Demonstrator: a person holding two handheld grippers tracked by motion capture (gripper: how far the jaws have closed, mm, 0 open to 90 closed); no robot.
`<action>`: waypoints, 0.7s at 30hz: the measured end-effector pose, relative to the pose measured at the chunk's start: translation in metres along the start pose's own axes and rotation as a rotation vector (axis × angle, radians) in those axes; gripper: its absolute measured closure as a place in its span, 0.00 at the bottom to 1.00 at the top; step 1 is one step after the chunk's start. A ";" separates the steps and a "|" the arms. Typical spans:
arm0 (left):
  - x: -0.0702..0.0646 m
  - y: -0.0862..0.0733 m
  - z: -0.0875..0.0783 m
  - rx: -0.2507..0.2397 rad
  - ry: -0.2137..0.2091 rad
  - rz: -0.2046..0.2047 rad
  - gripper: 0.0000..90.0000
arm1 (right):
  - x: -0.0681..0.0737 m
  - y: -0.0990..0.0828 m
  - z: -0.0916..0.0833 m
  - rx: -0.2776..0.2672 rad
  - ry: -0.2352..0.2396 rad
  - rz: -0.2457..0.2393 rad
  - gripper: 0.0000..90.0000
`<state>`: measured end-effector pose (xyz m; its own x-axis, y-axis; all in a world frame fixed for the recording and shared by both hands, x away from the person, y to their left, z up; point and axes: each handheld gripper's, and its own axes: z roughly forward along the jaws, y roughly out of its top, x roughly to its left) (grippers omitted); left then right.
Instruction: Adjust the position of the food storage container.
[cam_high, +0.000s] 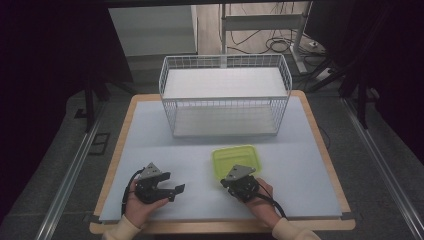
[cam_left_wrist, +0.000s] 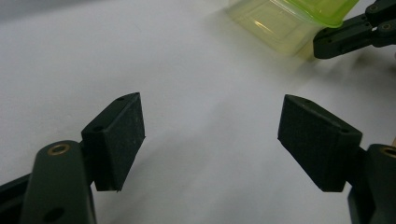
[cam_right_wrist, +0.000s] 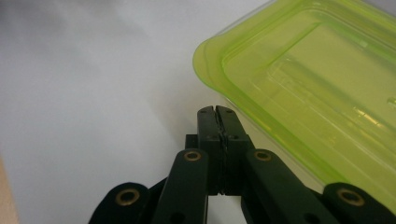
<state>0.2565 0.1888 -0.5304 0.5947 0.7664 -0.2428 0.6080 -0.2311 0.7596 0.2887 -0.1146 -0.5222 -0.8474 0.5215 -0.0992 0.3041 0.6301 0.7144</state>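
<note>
Resting near the front edge of the surface (cam_high: 150, 135), the left tongs (cam_high: 181, 189) lie in the person's left hand (cam_high: 140, 207), their jaws spread wide with nothing between them; the left gripper view looks along those parted jaws over bare pale covering. The right tongs (cam_high: 223, 182) sit in the right hand (cam_high: 261, 200) just at the near left corner of the green container (cam_high: 235, 159), a shallow translucent lime tub with a lid, lying flat on the surface right of centre. In the right gripper view the two jaws are pressed flat together with nothing caught between them, their tips just beside the container's rounded corner (cam_right_wrist: 299, 79); whether they touch the rim I cannot tell. Behind the container, toward the far side of the surface, stands a white wire basket (cam_high: 225, 70), well apart from both hands. The left tongs are apart from the container, off to its left
</note>
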 end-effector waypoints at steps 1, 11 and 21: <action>0.000 0.000 0.000 0.001 0.000 0.002 0.25 | 0.000 0.001 0.001 -0.002 -0.005 -0.003 1.00; 0.001 0.000 -0.001 -0.002 -0.004 -0.001 0.25 | 0.002 0.004 0.003 -0.013 -0.009 -0.003 1.00; 0.002 0.001 -0.003 -0.016 -0.030 -0.041 0.25 | -0.002 -0.007 -0.060 -0.143 0.030 0.029 1.00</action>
<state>0.2567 0.1914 -0.5281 0.5850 0.7567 -0.2919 0.6240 -0.1900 0.7580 0.2624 -0.1548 -0.4854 -0.8522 0.5201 -0.0579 0.2657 0.5254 0.8083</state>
